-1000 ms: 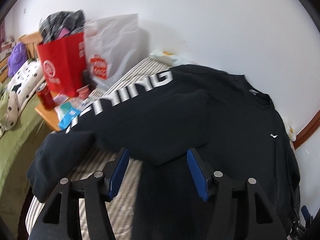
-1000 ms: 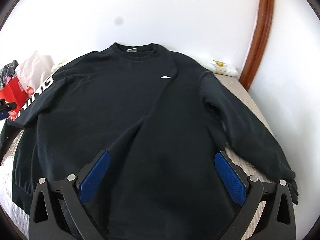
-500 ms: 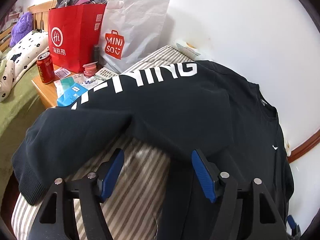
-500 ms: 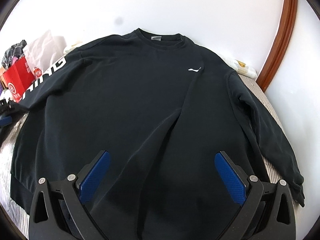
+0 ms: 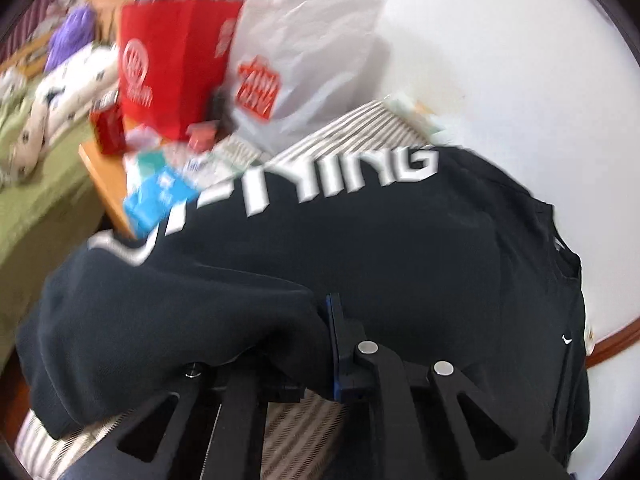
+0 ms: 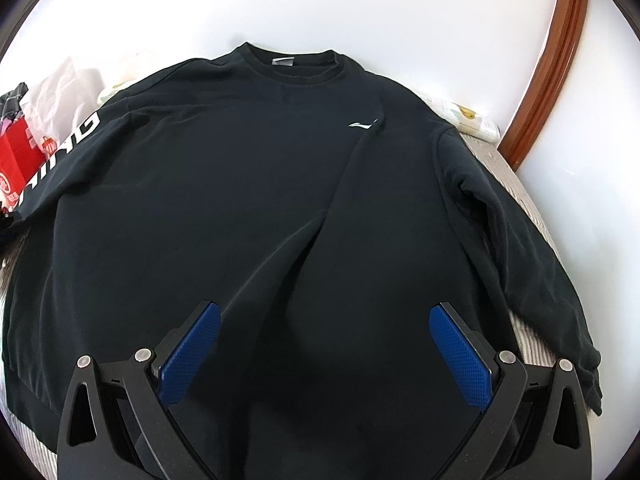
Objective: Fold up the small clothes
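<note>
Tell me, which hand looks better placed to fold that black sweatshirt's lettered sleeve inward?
Left. The left gripper has just closed its jaws on the black sweatshirt beside that sleeve. The right gripper hovers open over the hem, gripping nothing.

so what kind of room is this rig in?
Likely a bedroom: black sweatshirt spread on a striped mattress, wooden bedside table with shopping bags, spotted pillow nearby.
</note>
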A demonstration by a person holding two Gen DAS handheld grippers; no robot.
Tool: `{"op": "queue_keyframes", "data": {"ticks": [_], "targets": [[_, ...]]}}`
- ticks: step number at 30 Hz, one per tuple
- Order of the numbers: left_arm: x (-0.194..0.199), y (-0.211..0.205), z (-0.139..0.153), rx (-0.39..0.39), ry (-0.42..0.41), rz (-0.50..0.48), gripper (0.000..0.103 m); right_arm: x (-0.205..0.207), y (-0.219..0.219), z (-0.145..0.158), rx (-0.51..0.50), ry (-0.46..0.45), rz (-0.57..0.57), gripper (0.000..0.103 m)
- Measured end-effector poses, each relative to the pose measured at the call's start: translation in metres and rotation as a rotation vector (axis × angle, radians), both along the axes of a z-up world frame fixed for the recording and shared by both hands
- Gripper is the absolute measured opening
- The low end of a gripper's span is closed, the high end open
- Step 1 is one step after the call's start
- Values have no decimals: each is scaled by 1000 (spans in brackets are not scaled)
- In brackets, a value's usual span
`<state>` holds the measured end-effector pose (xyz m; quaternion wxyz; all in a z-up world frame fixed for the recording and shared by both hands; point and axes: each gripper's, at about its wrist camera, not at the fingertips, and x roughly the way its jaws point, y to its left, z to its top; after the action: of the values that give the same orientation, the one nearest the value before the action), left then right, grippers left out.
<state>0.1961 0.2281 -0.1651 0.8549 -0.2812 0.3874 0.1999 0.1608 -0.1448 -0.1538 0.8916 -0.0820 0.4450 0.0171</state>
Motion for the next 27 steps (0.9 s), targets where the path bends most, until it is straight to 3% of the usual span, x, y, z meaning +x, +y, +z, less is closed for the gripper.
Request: {"op": "queue_keyframes", "data": {"ticks": [7,13,19,27], "targets": [[24,-56,70,122,-131,-157,6,4,-16,19,25,-55,13,102],[57,-131,101,178,-197,-325,6,5,-44,39,30,-104,-15,102],[90,-199,91,187,-174,-452,6,1,-91,46,30,-123,-91,102],[118,-256,52,152,-39,-561,6,-2,-135,33,8,-101,-158,102]]}}
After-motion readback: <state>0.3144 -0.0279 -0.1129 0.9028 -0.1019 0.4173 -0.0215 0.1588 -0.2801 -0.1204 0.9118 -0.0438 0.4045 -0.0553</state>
